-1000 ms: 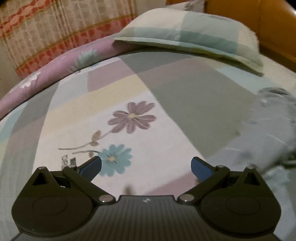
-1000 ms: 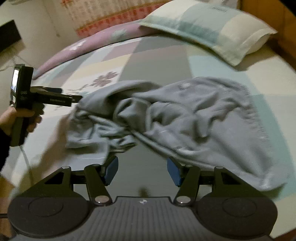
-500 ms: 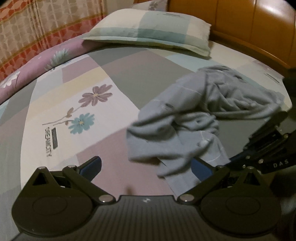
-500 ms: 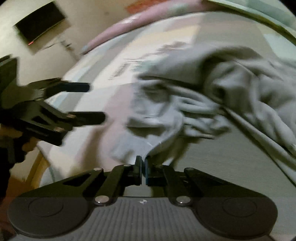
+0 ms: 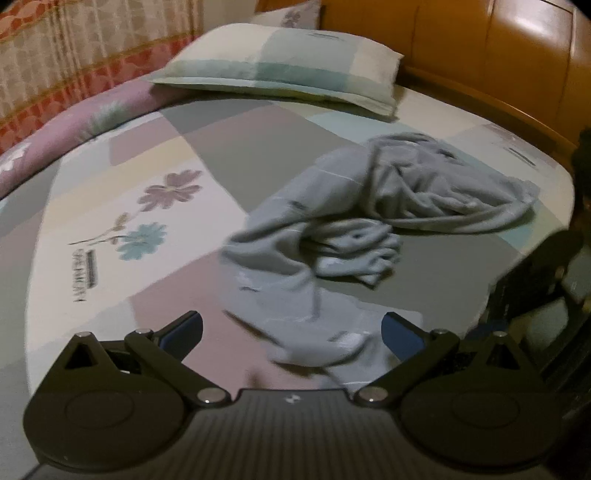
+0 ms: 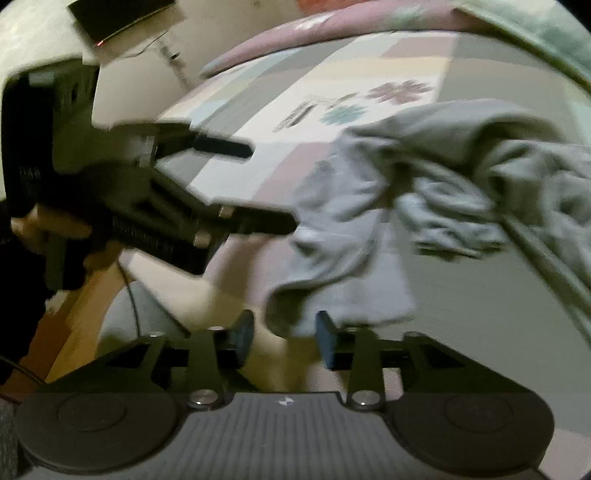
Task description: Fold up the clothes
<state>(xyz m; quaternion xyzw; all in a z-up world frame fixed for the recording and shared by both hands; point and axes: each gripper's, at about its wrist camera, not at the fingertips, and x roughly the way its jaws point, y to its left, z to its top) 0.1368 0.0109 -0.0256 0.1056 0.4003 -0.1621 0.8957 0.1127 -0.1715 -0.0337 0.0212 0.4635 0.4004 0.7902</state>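
Note:
A crumpled grey garment [image 5: 369, 214] lies on the patchwork bed sheet [image 5: 155, 177]. My left gripper [image 5: 291, 330] is open, and the garment's near loose end lies between its blue pads without touching them. In the right wrist view the same garment [image 6: 424, 192] spreads to the right. The right gripper [image 6: 283, 334] sits at the garment's near corner with its jaws opening. The cloth edge reaches in between the pads, which do not press on it. A hand [image 6: 37, 225] holds the left gripper [image 6: 273, 186], open at the garment's left edge.
A checked pillow [image 5: 280, 66] lies at the head of the bed, before an orange wooden headboard [image 5: 480, 55]. A patterned curtain [image 5: 74, 55] hangs far left. The bed's edge and the floor [image 6: 74, 332] are near the right gripper. A dark screen [image 6: 118, 14] is on the wall.
The left view swung right, from bare sheet to the garment. The right gripper's jaws shut at the garment's corner half a second ago and have now parted again; its view rolled towards the bed's edge.

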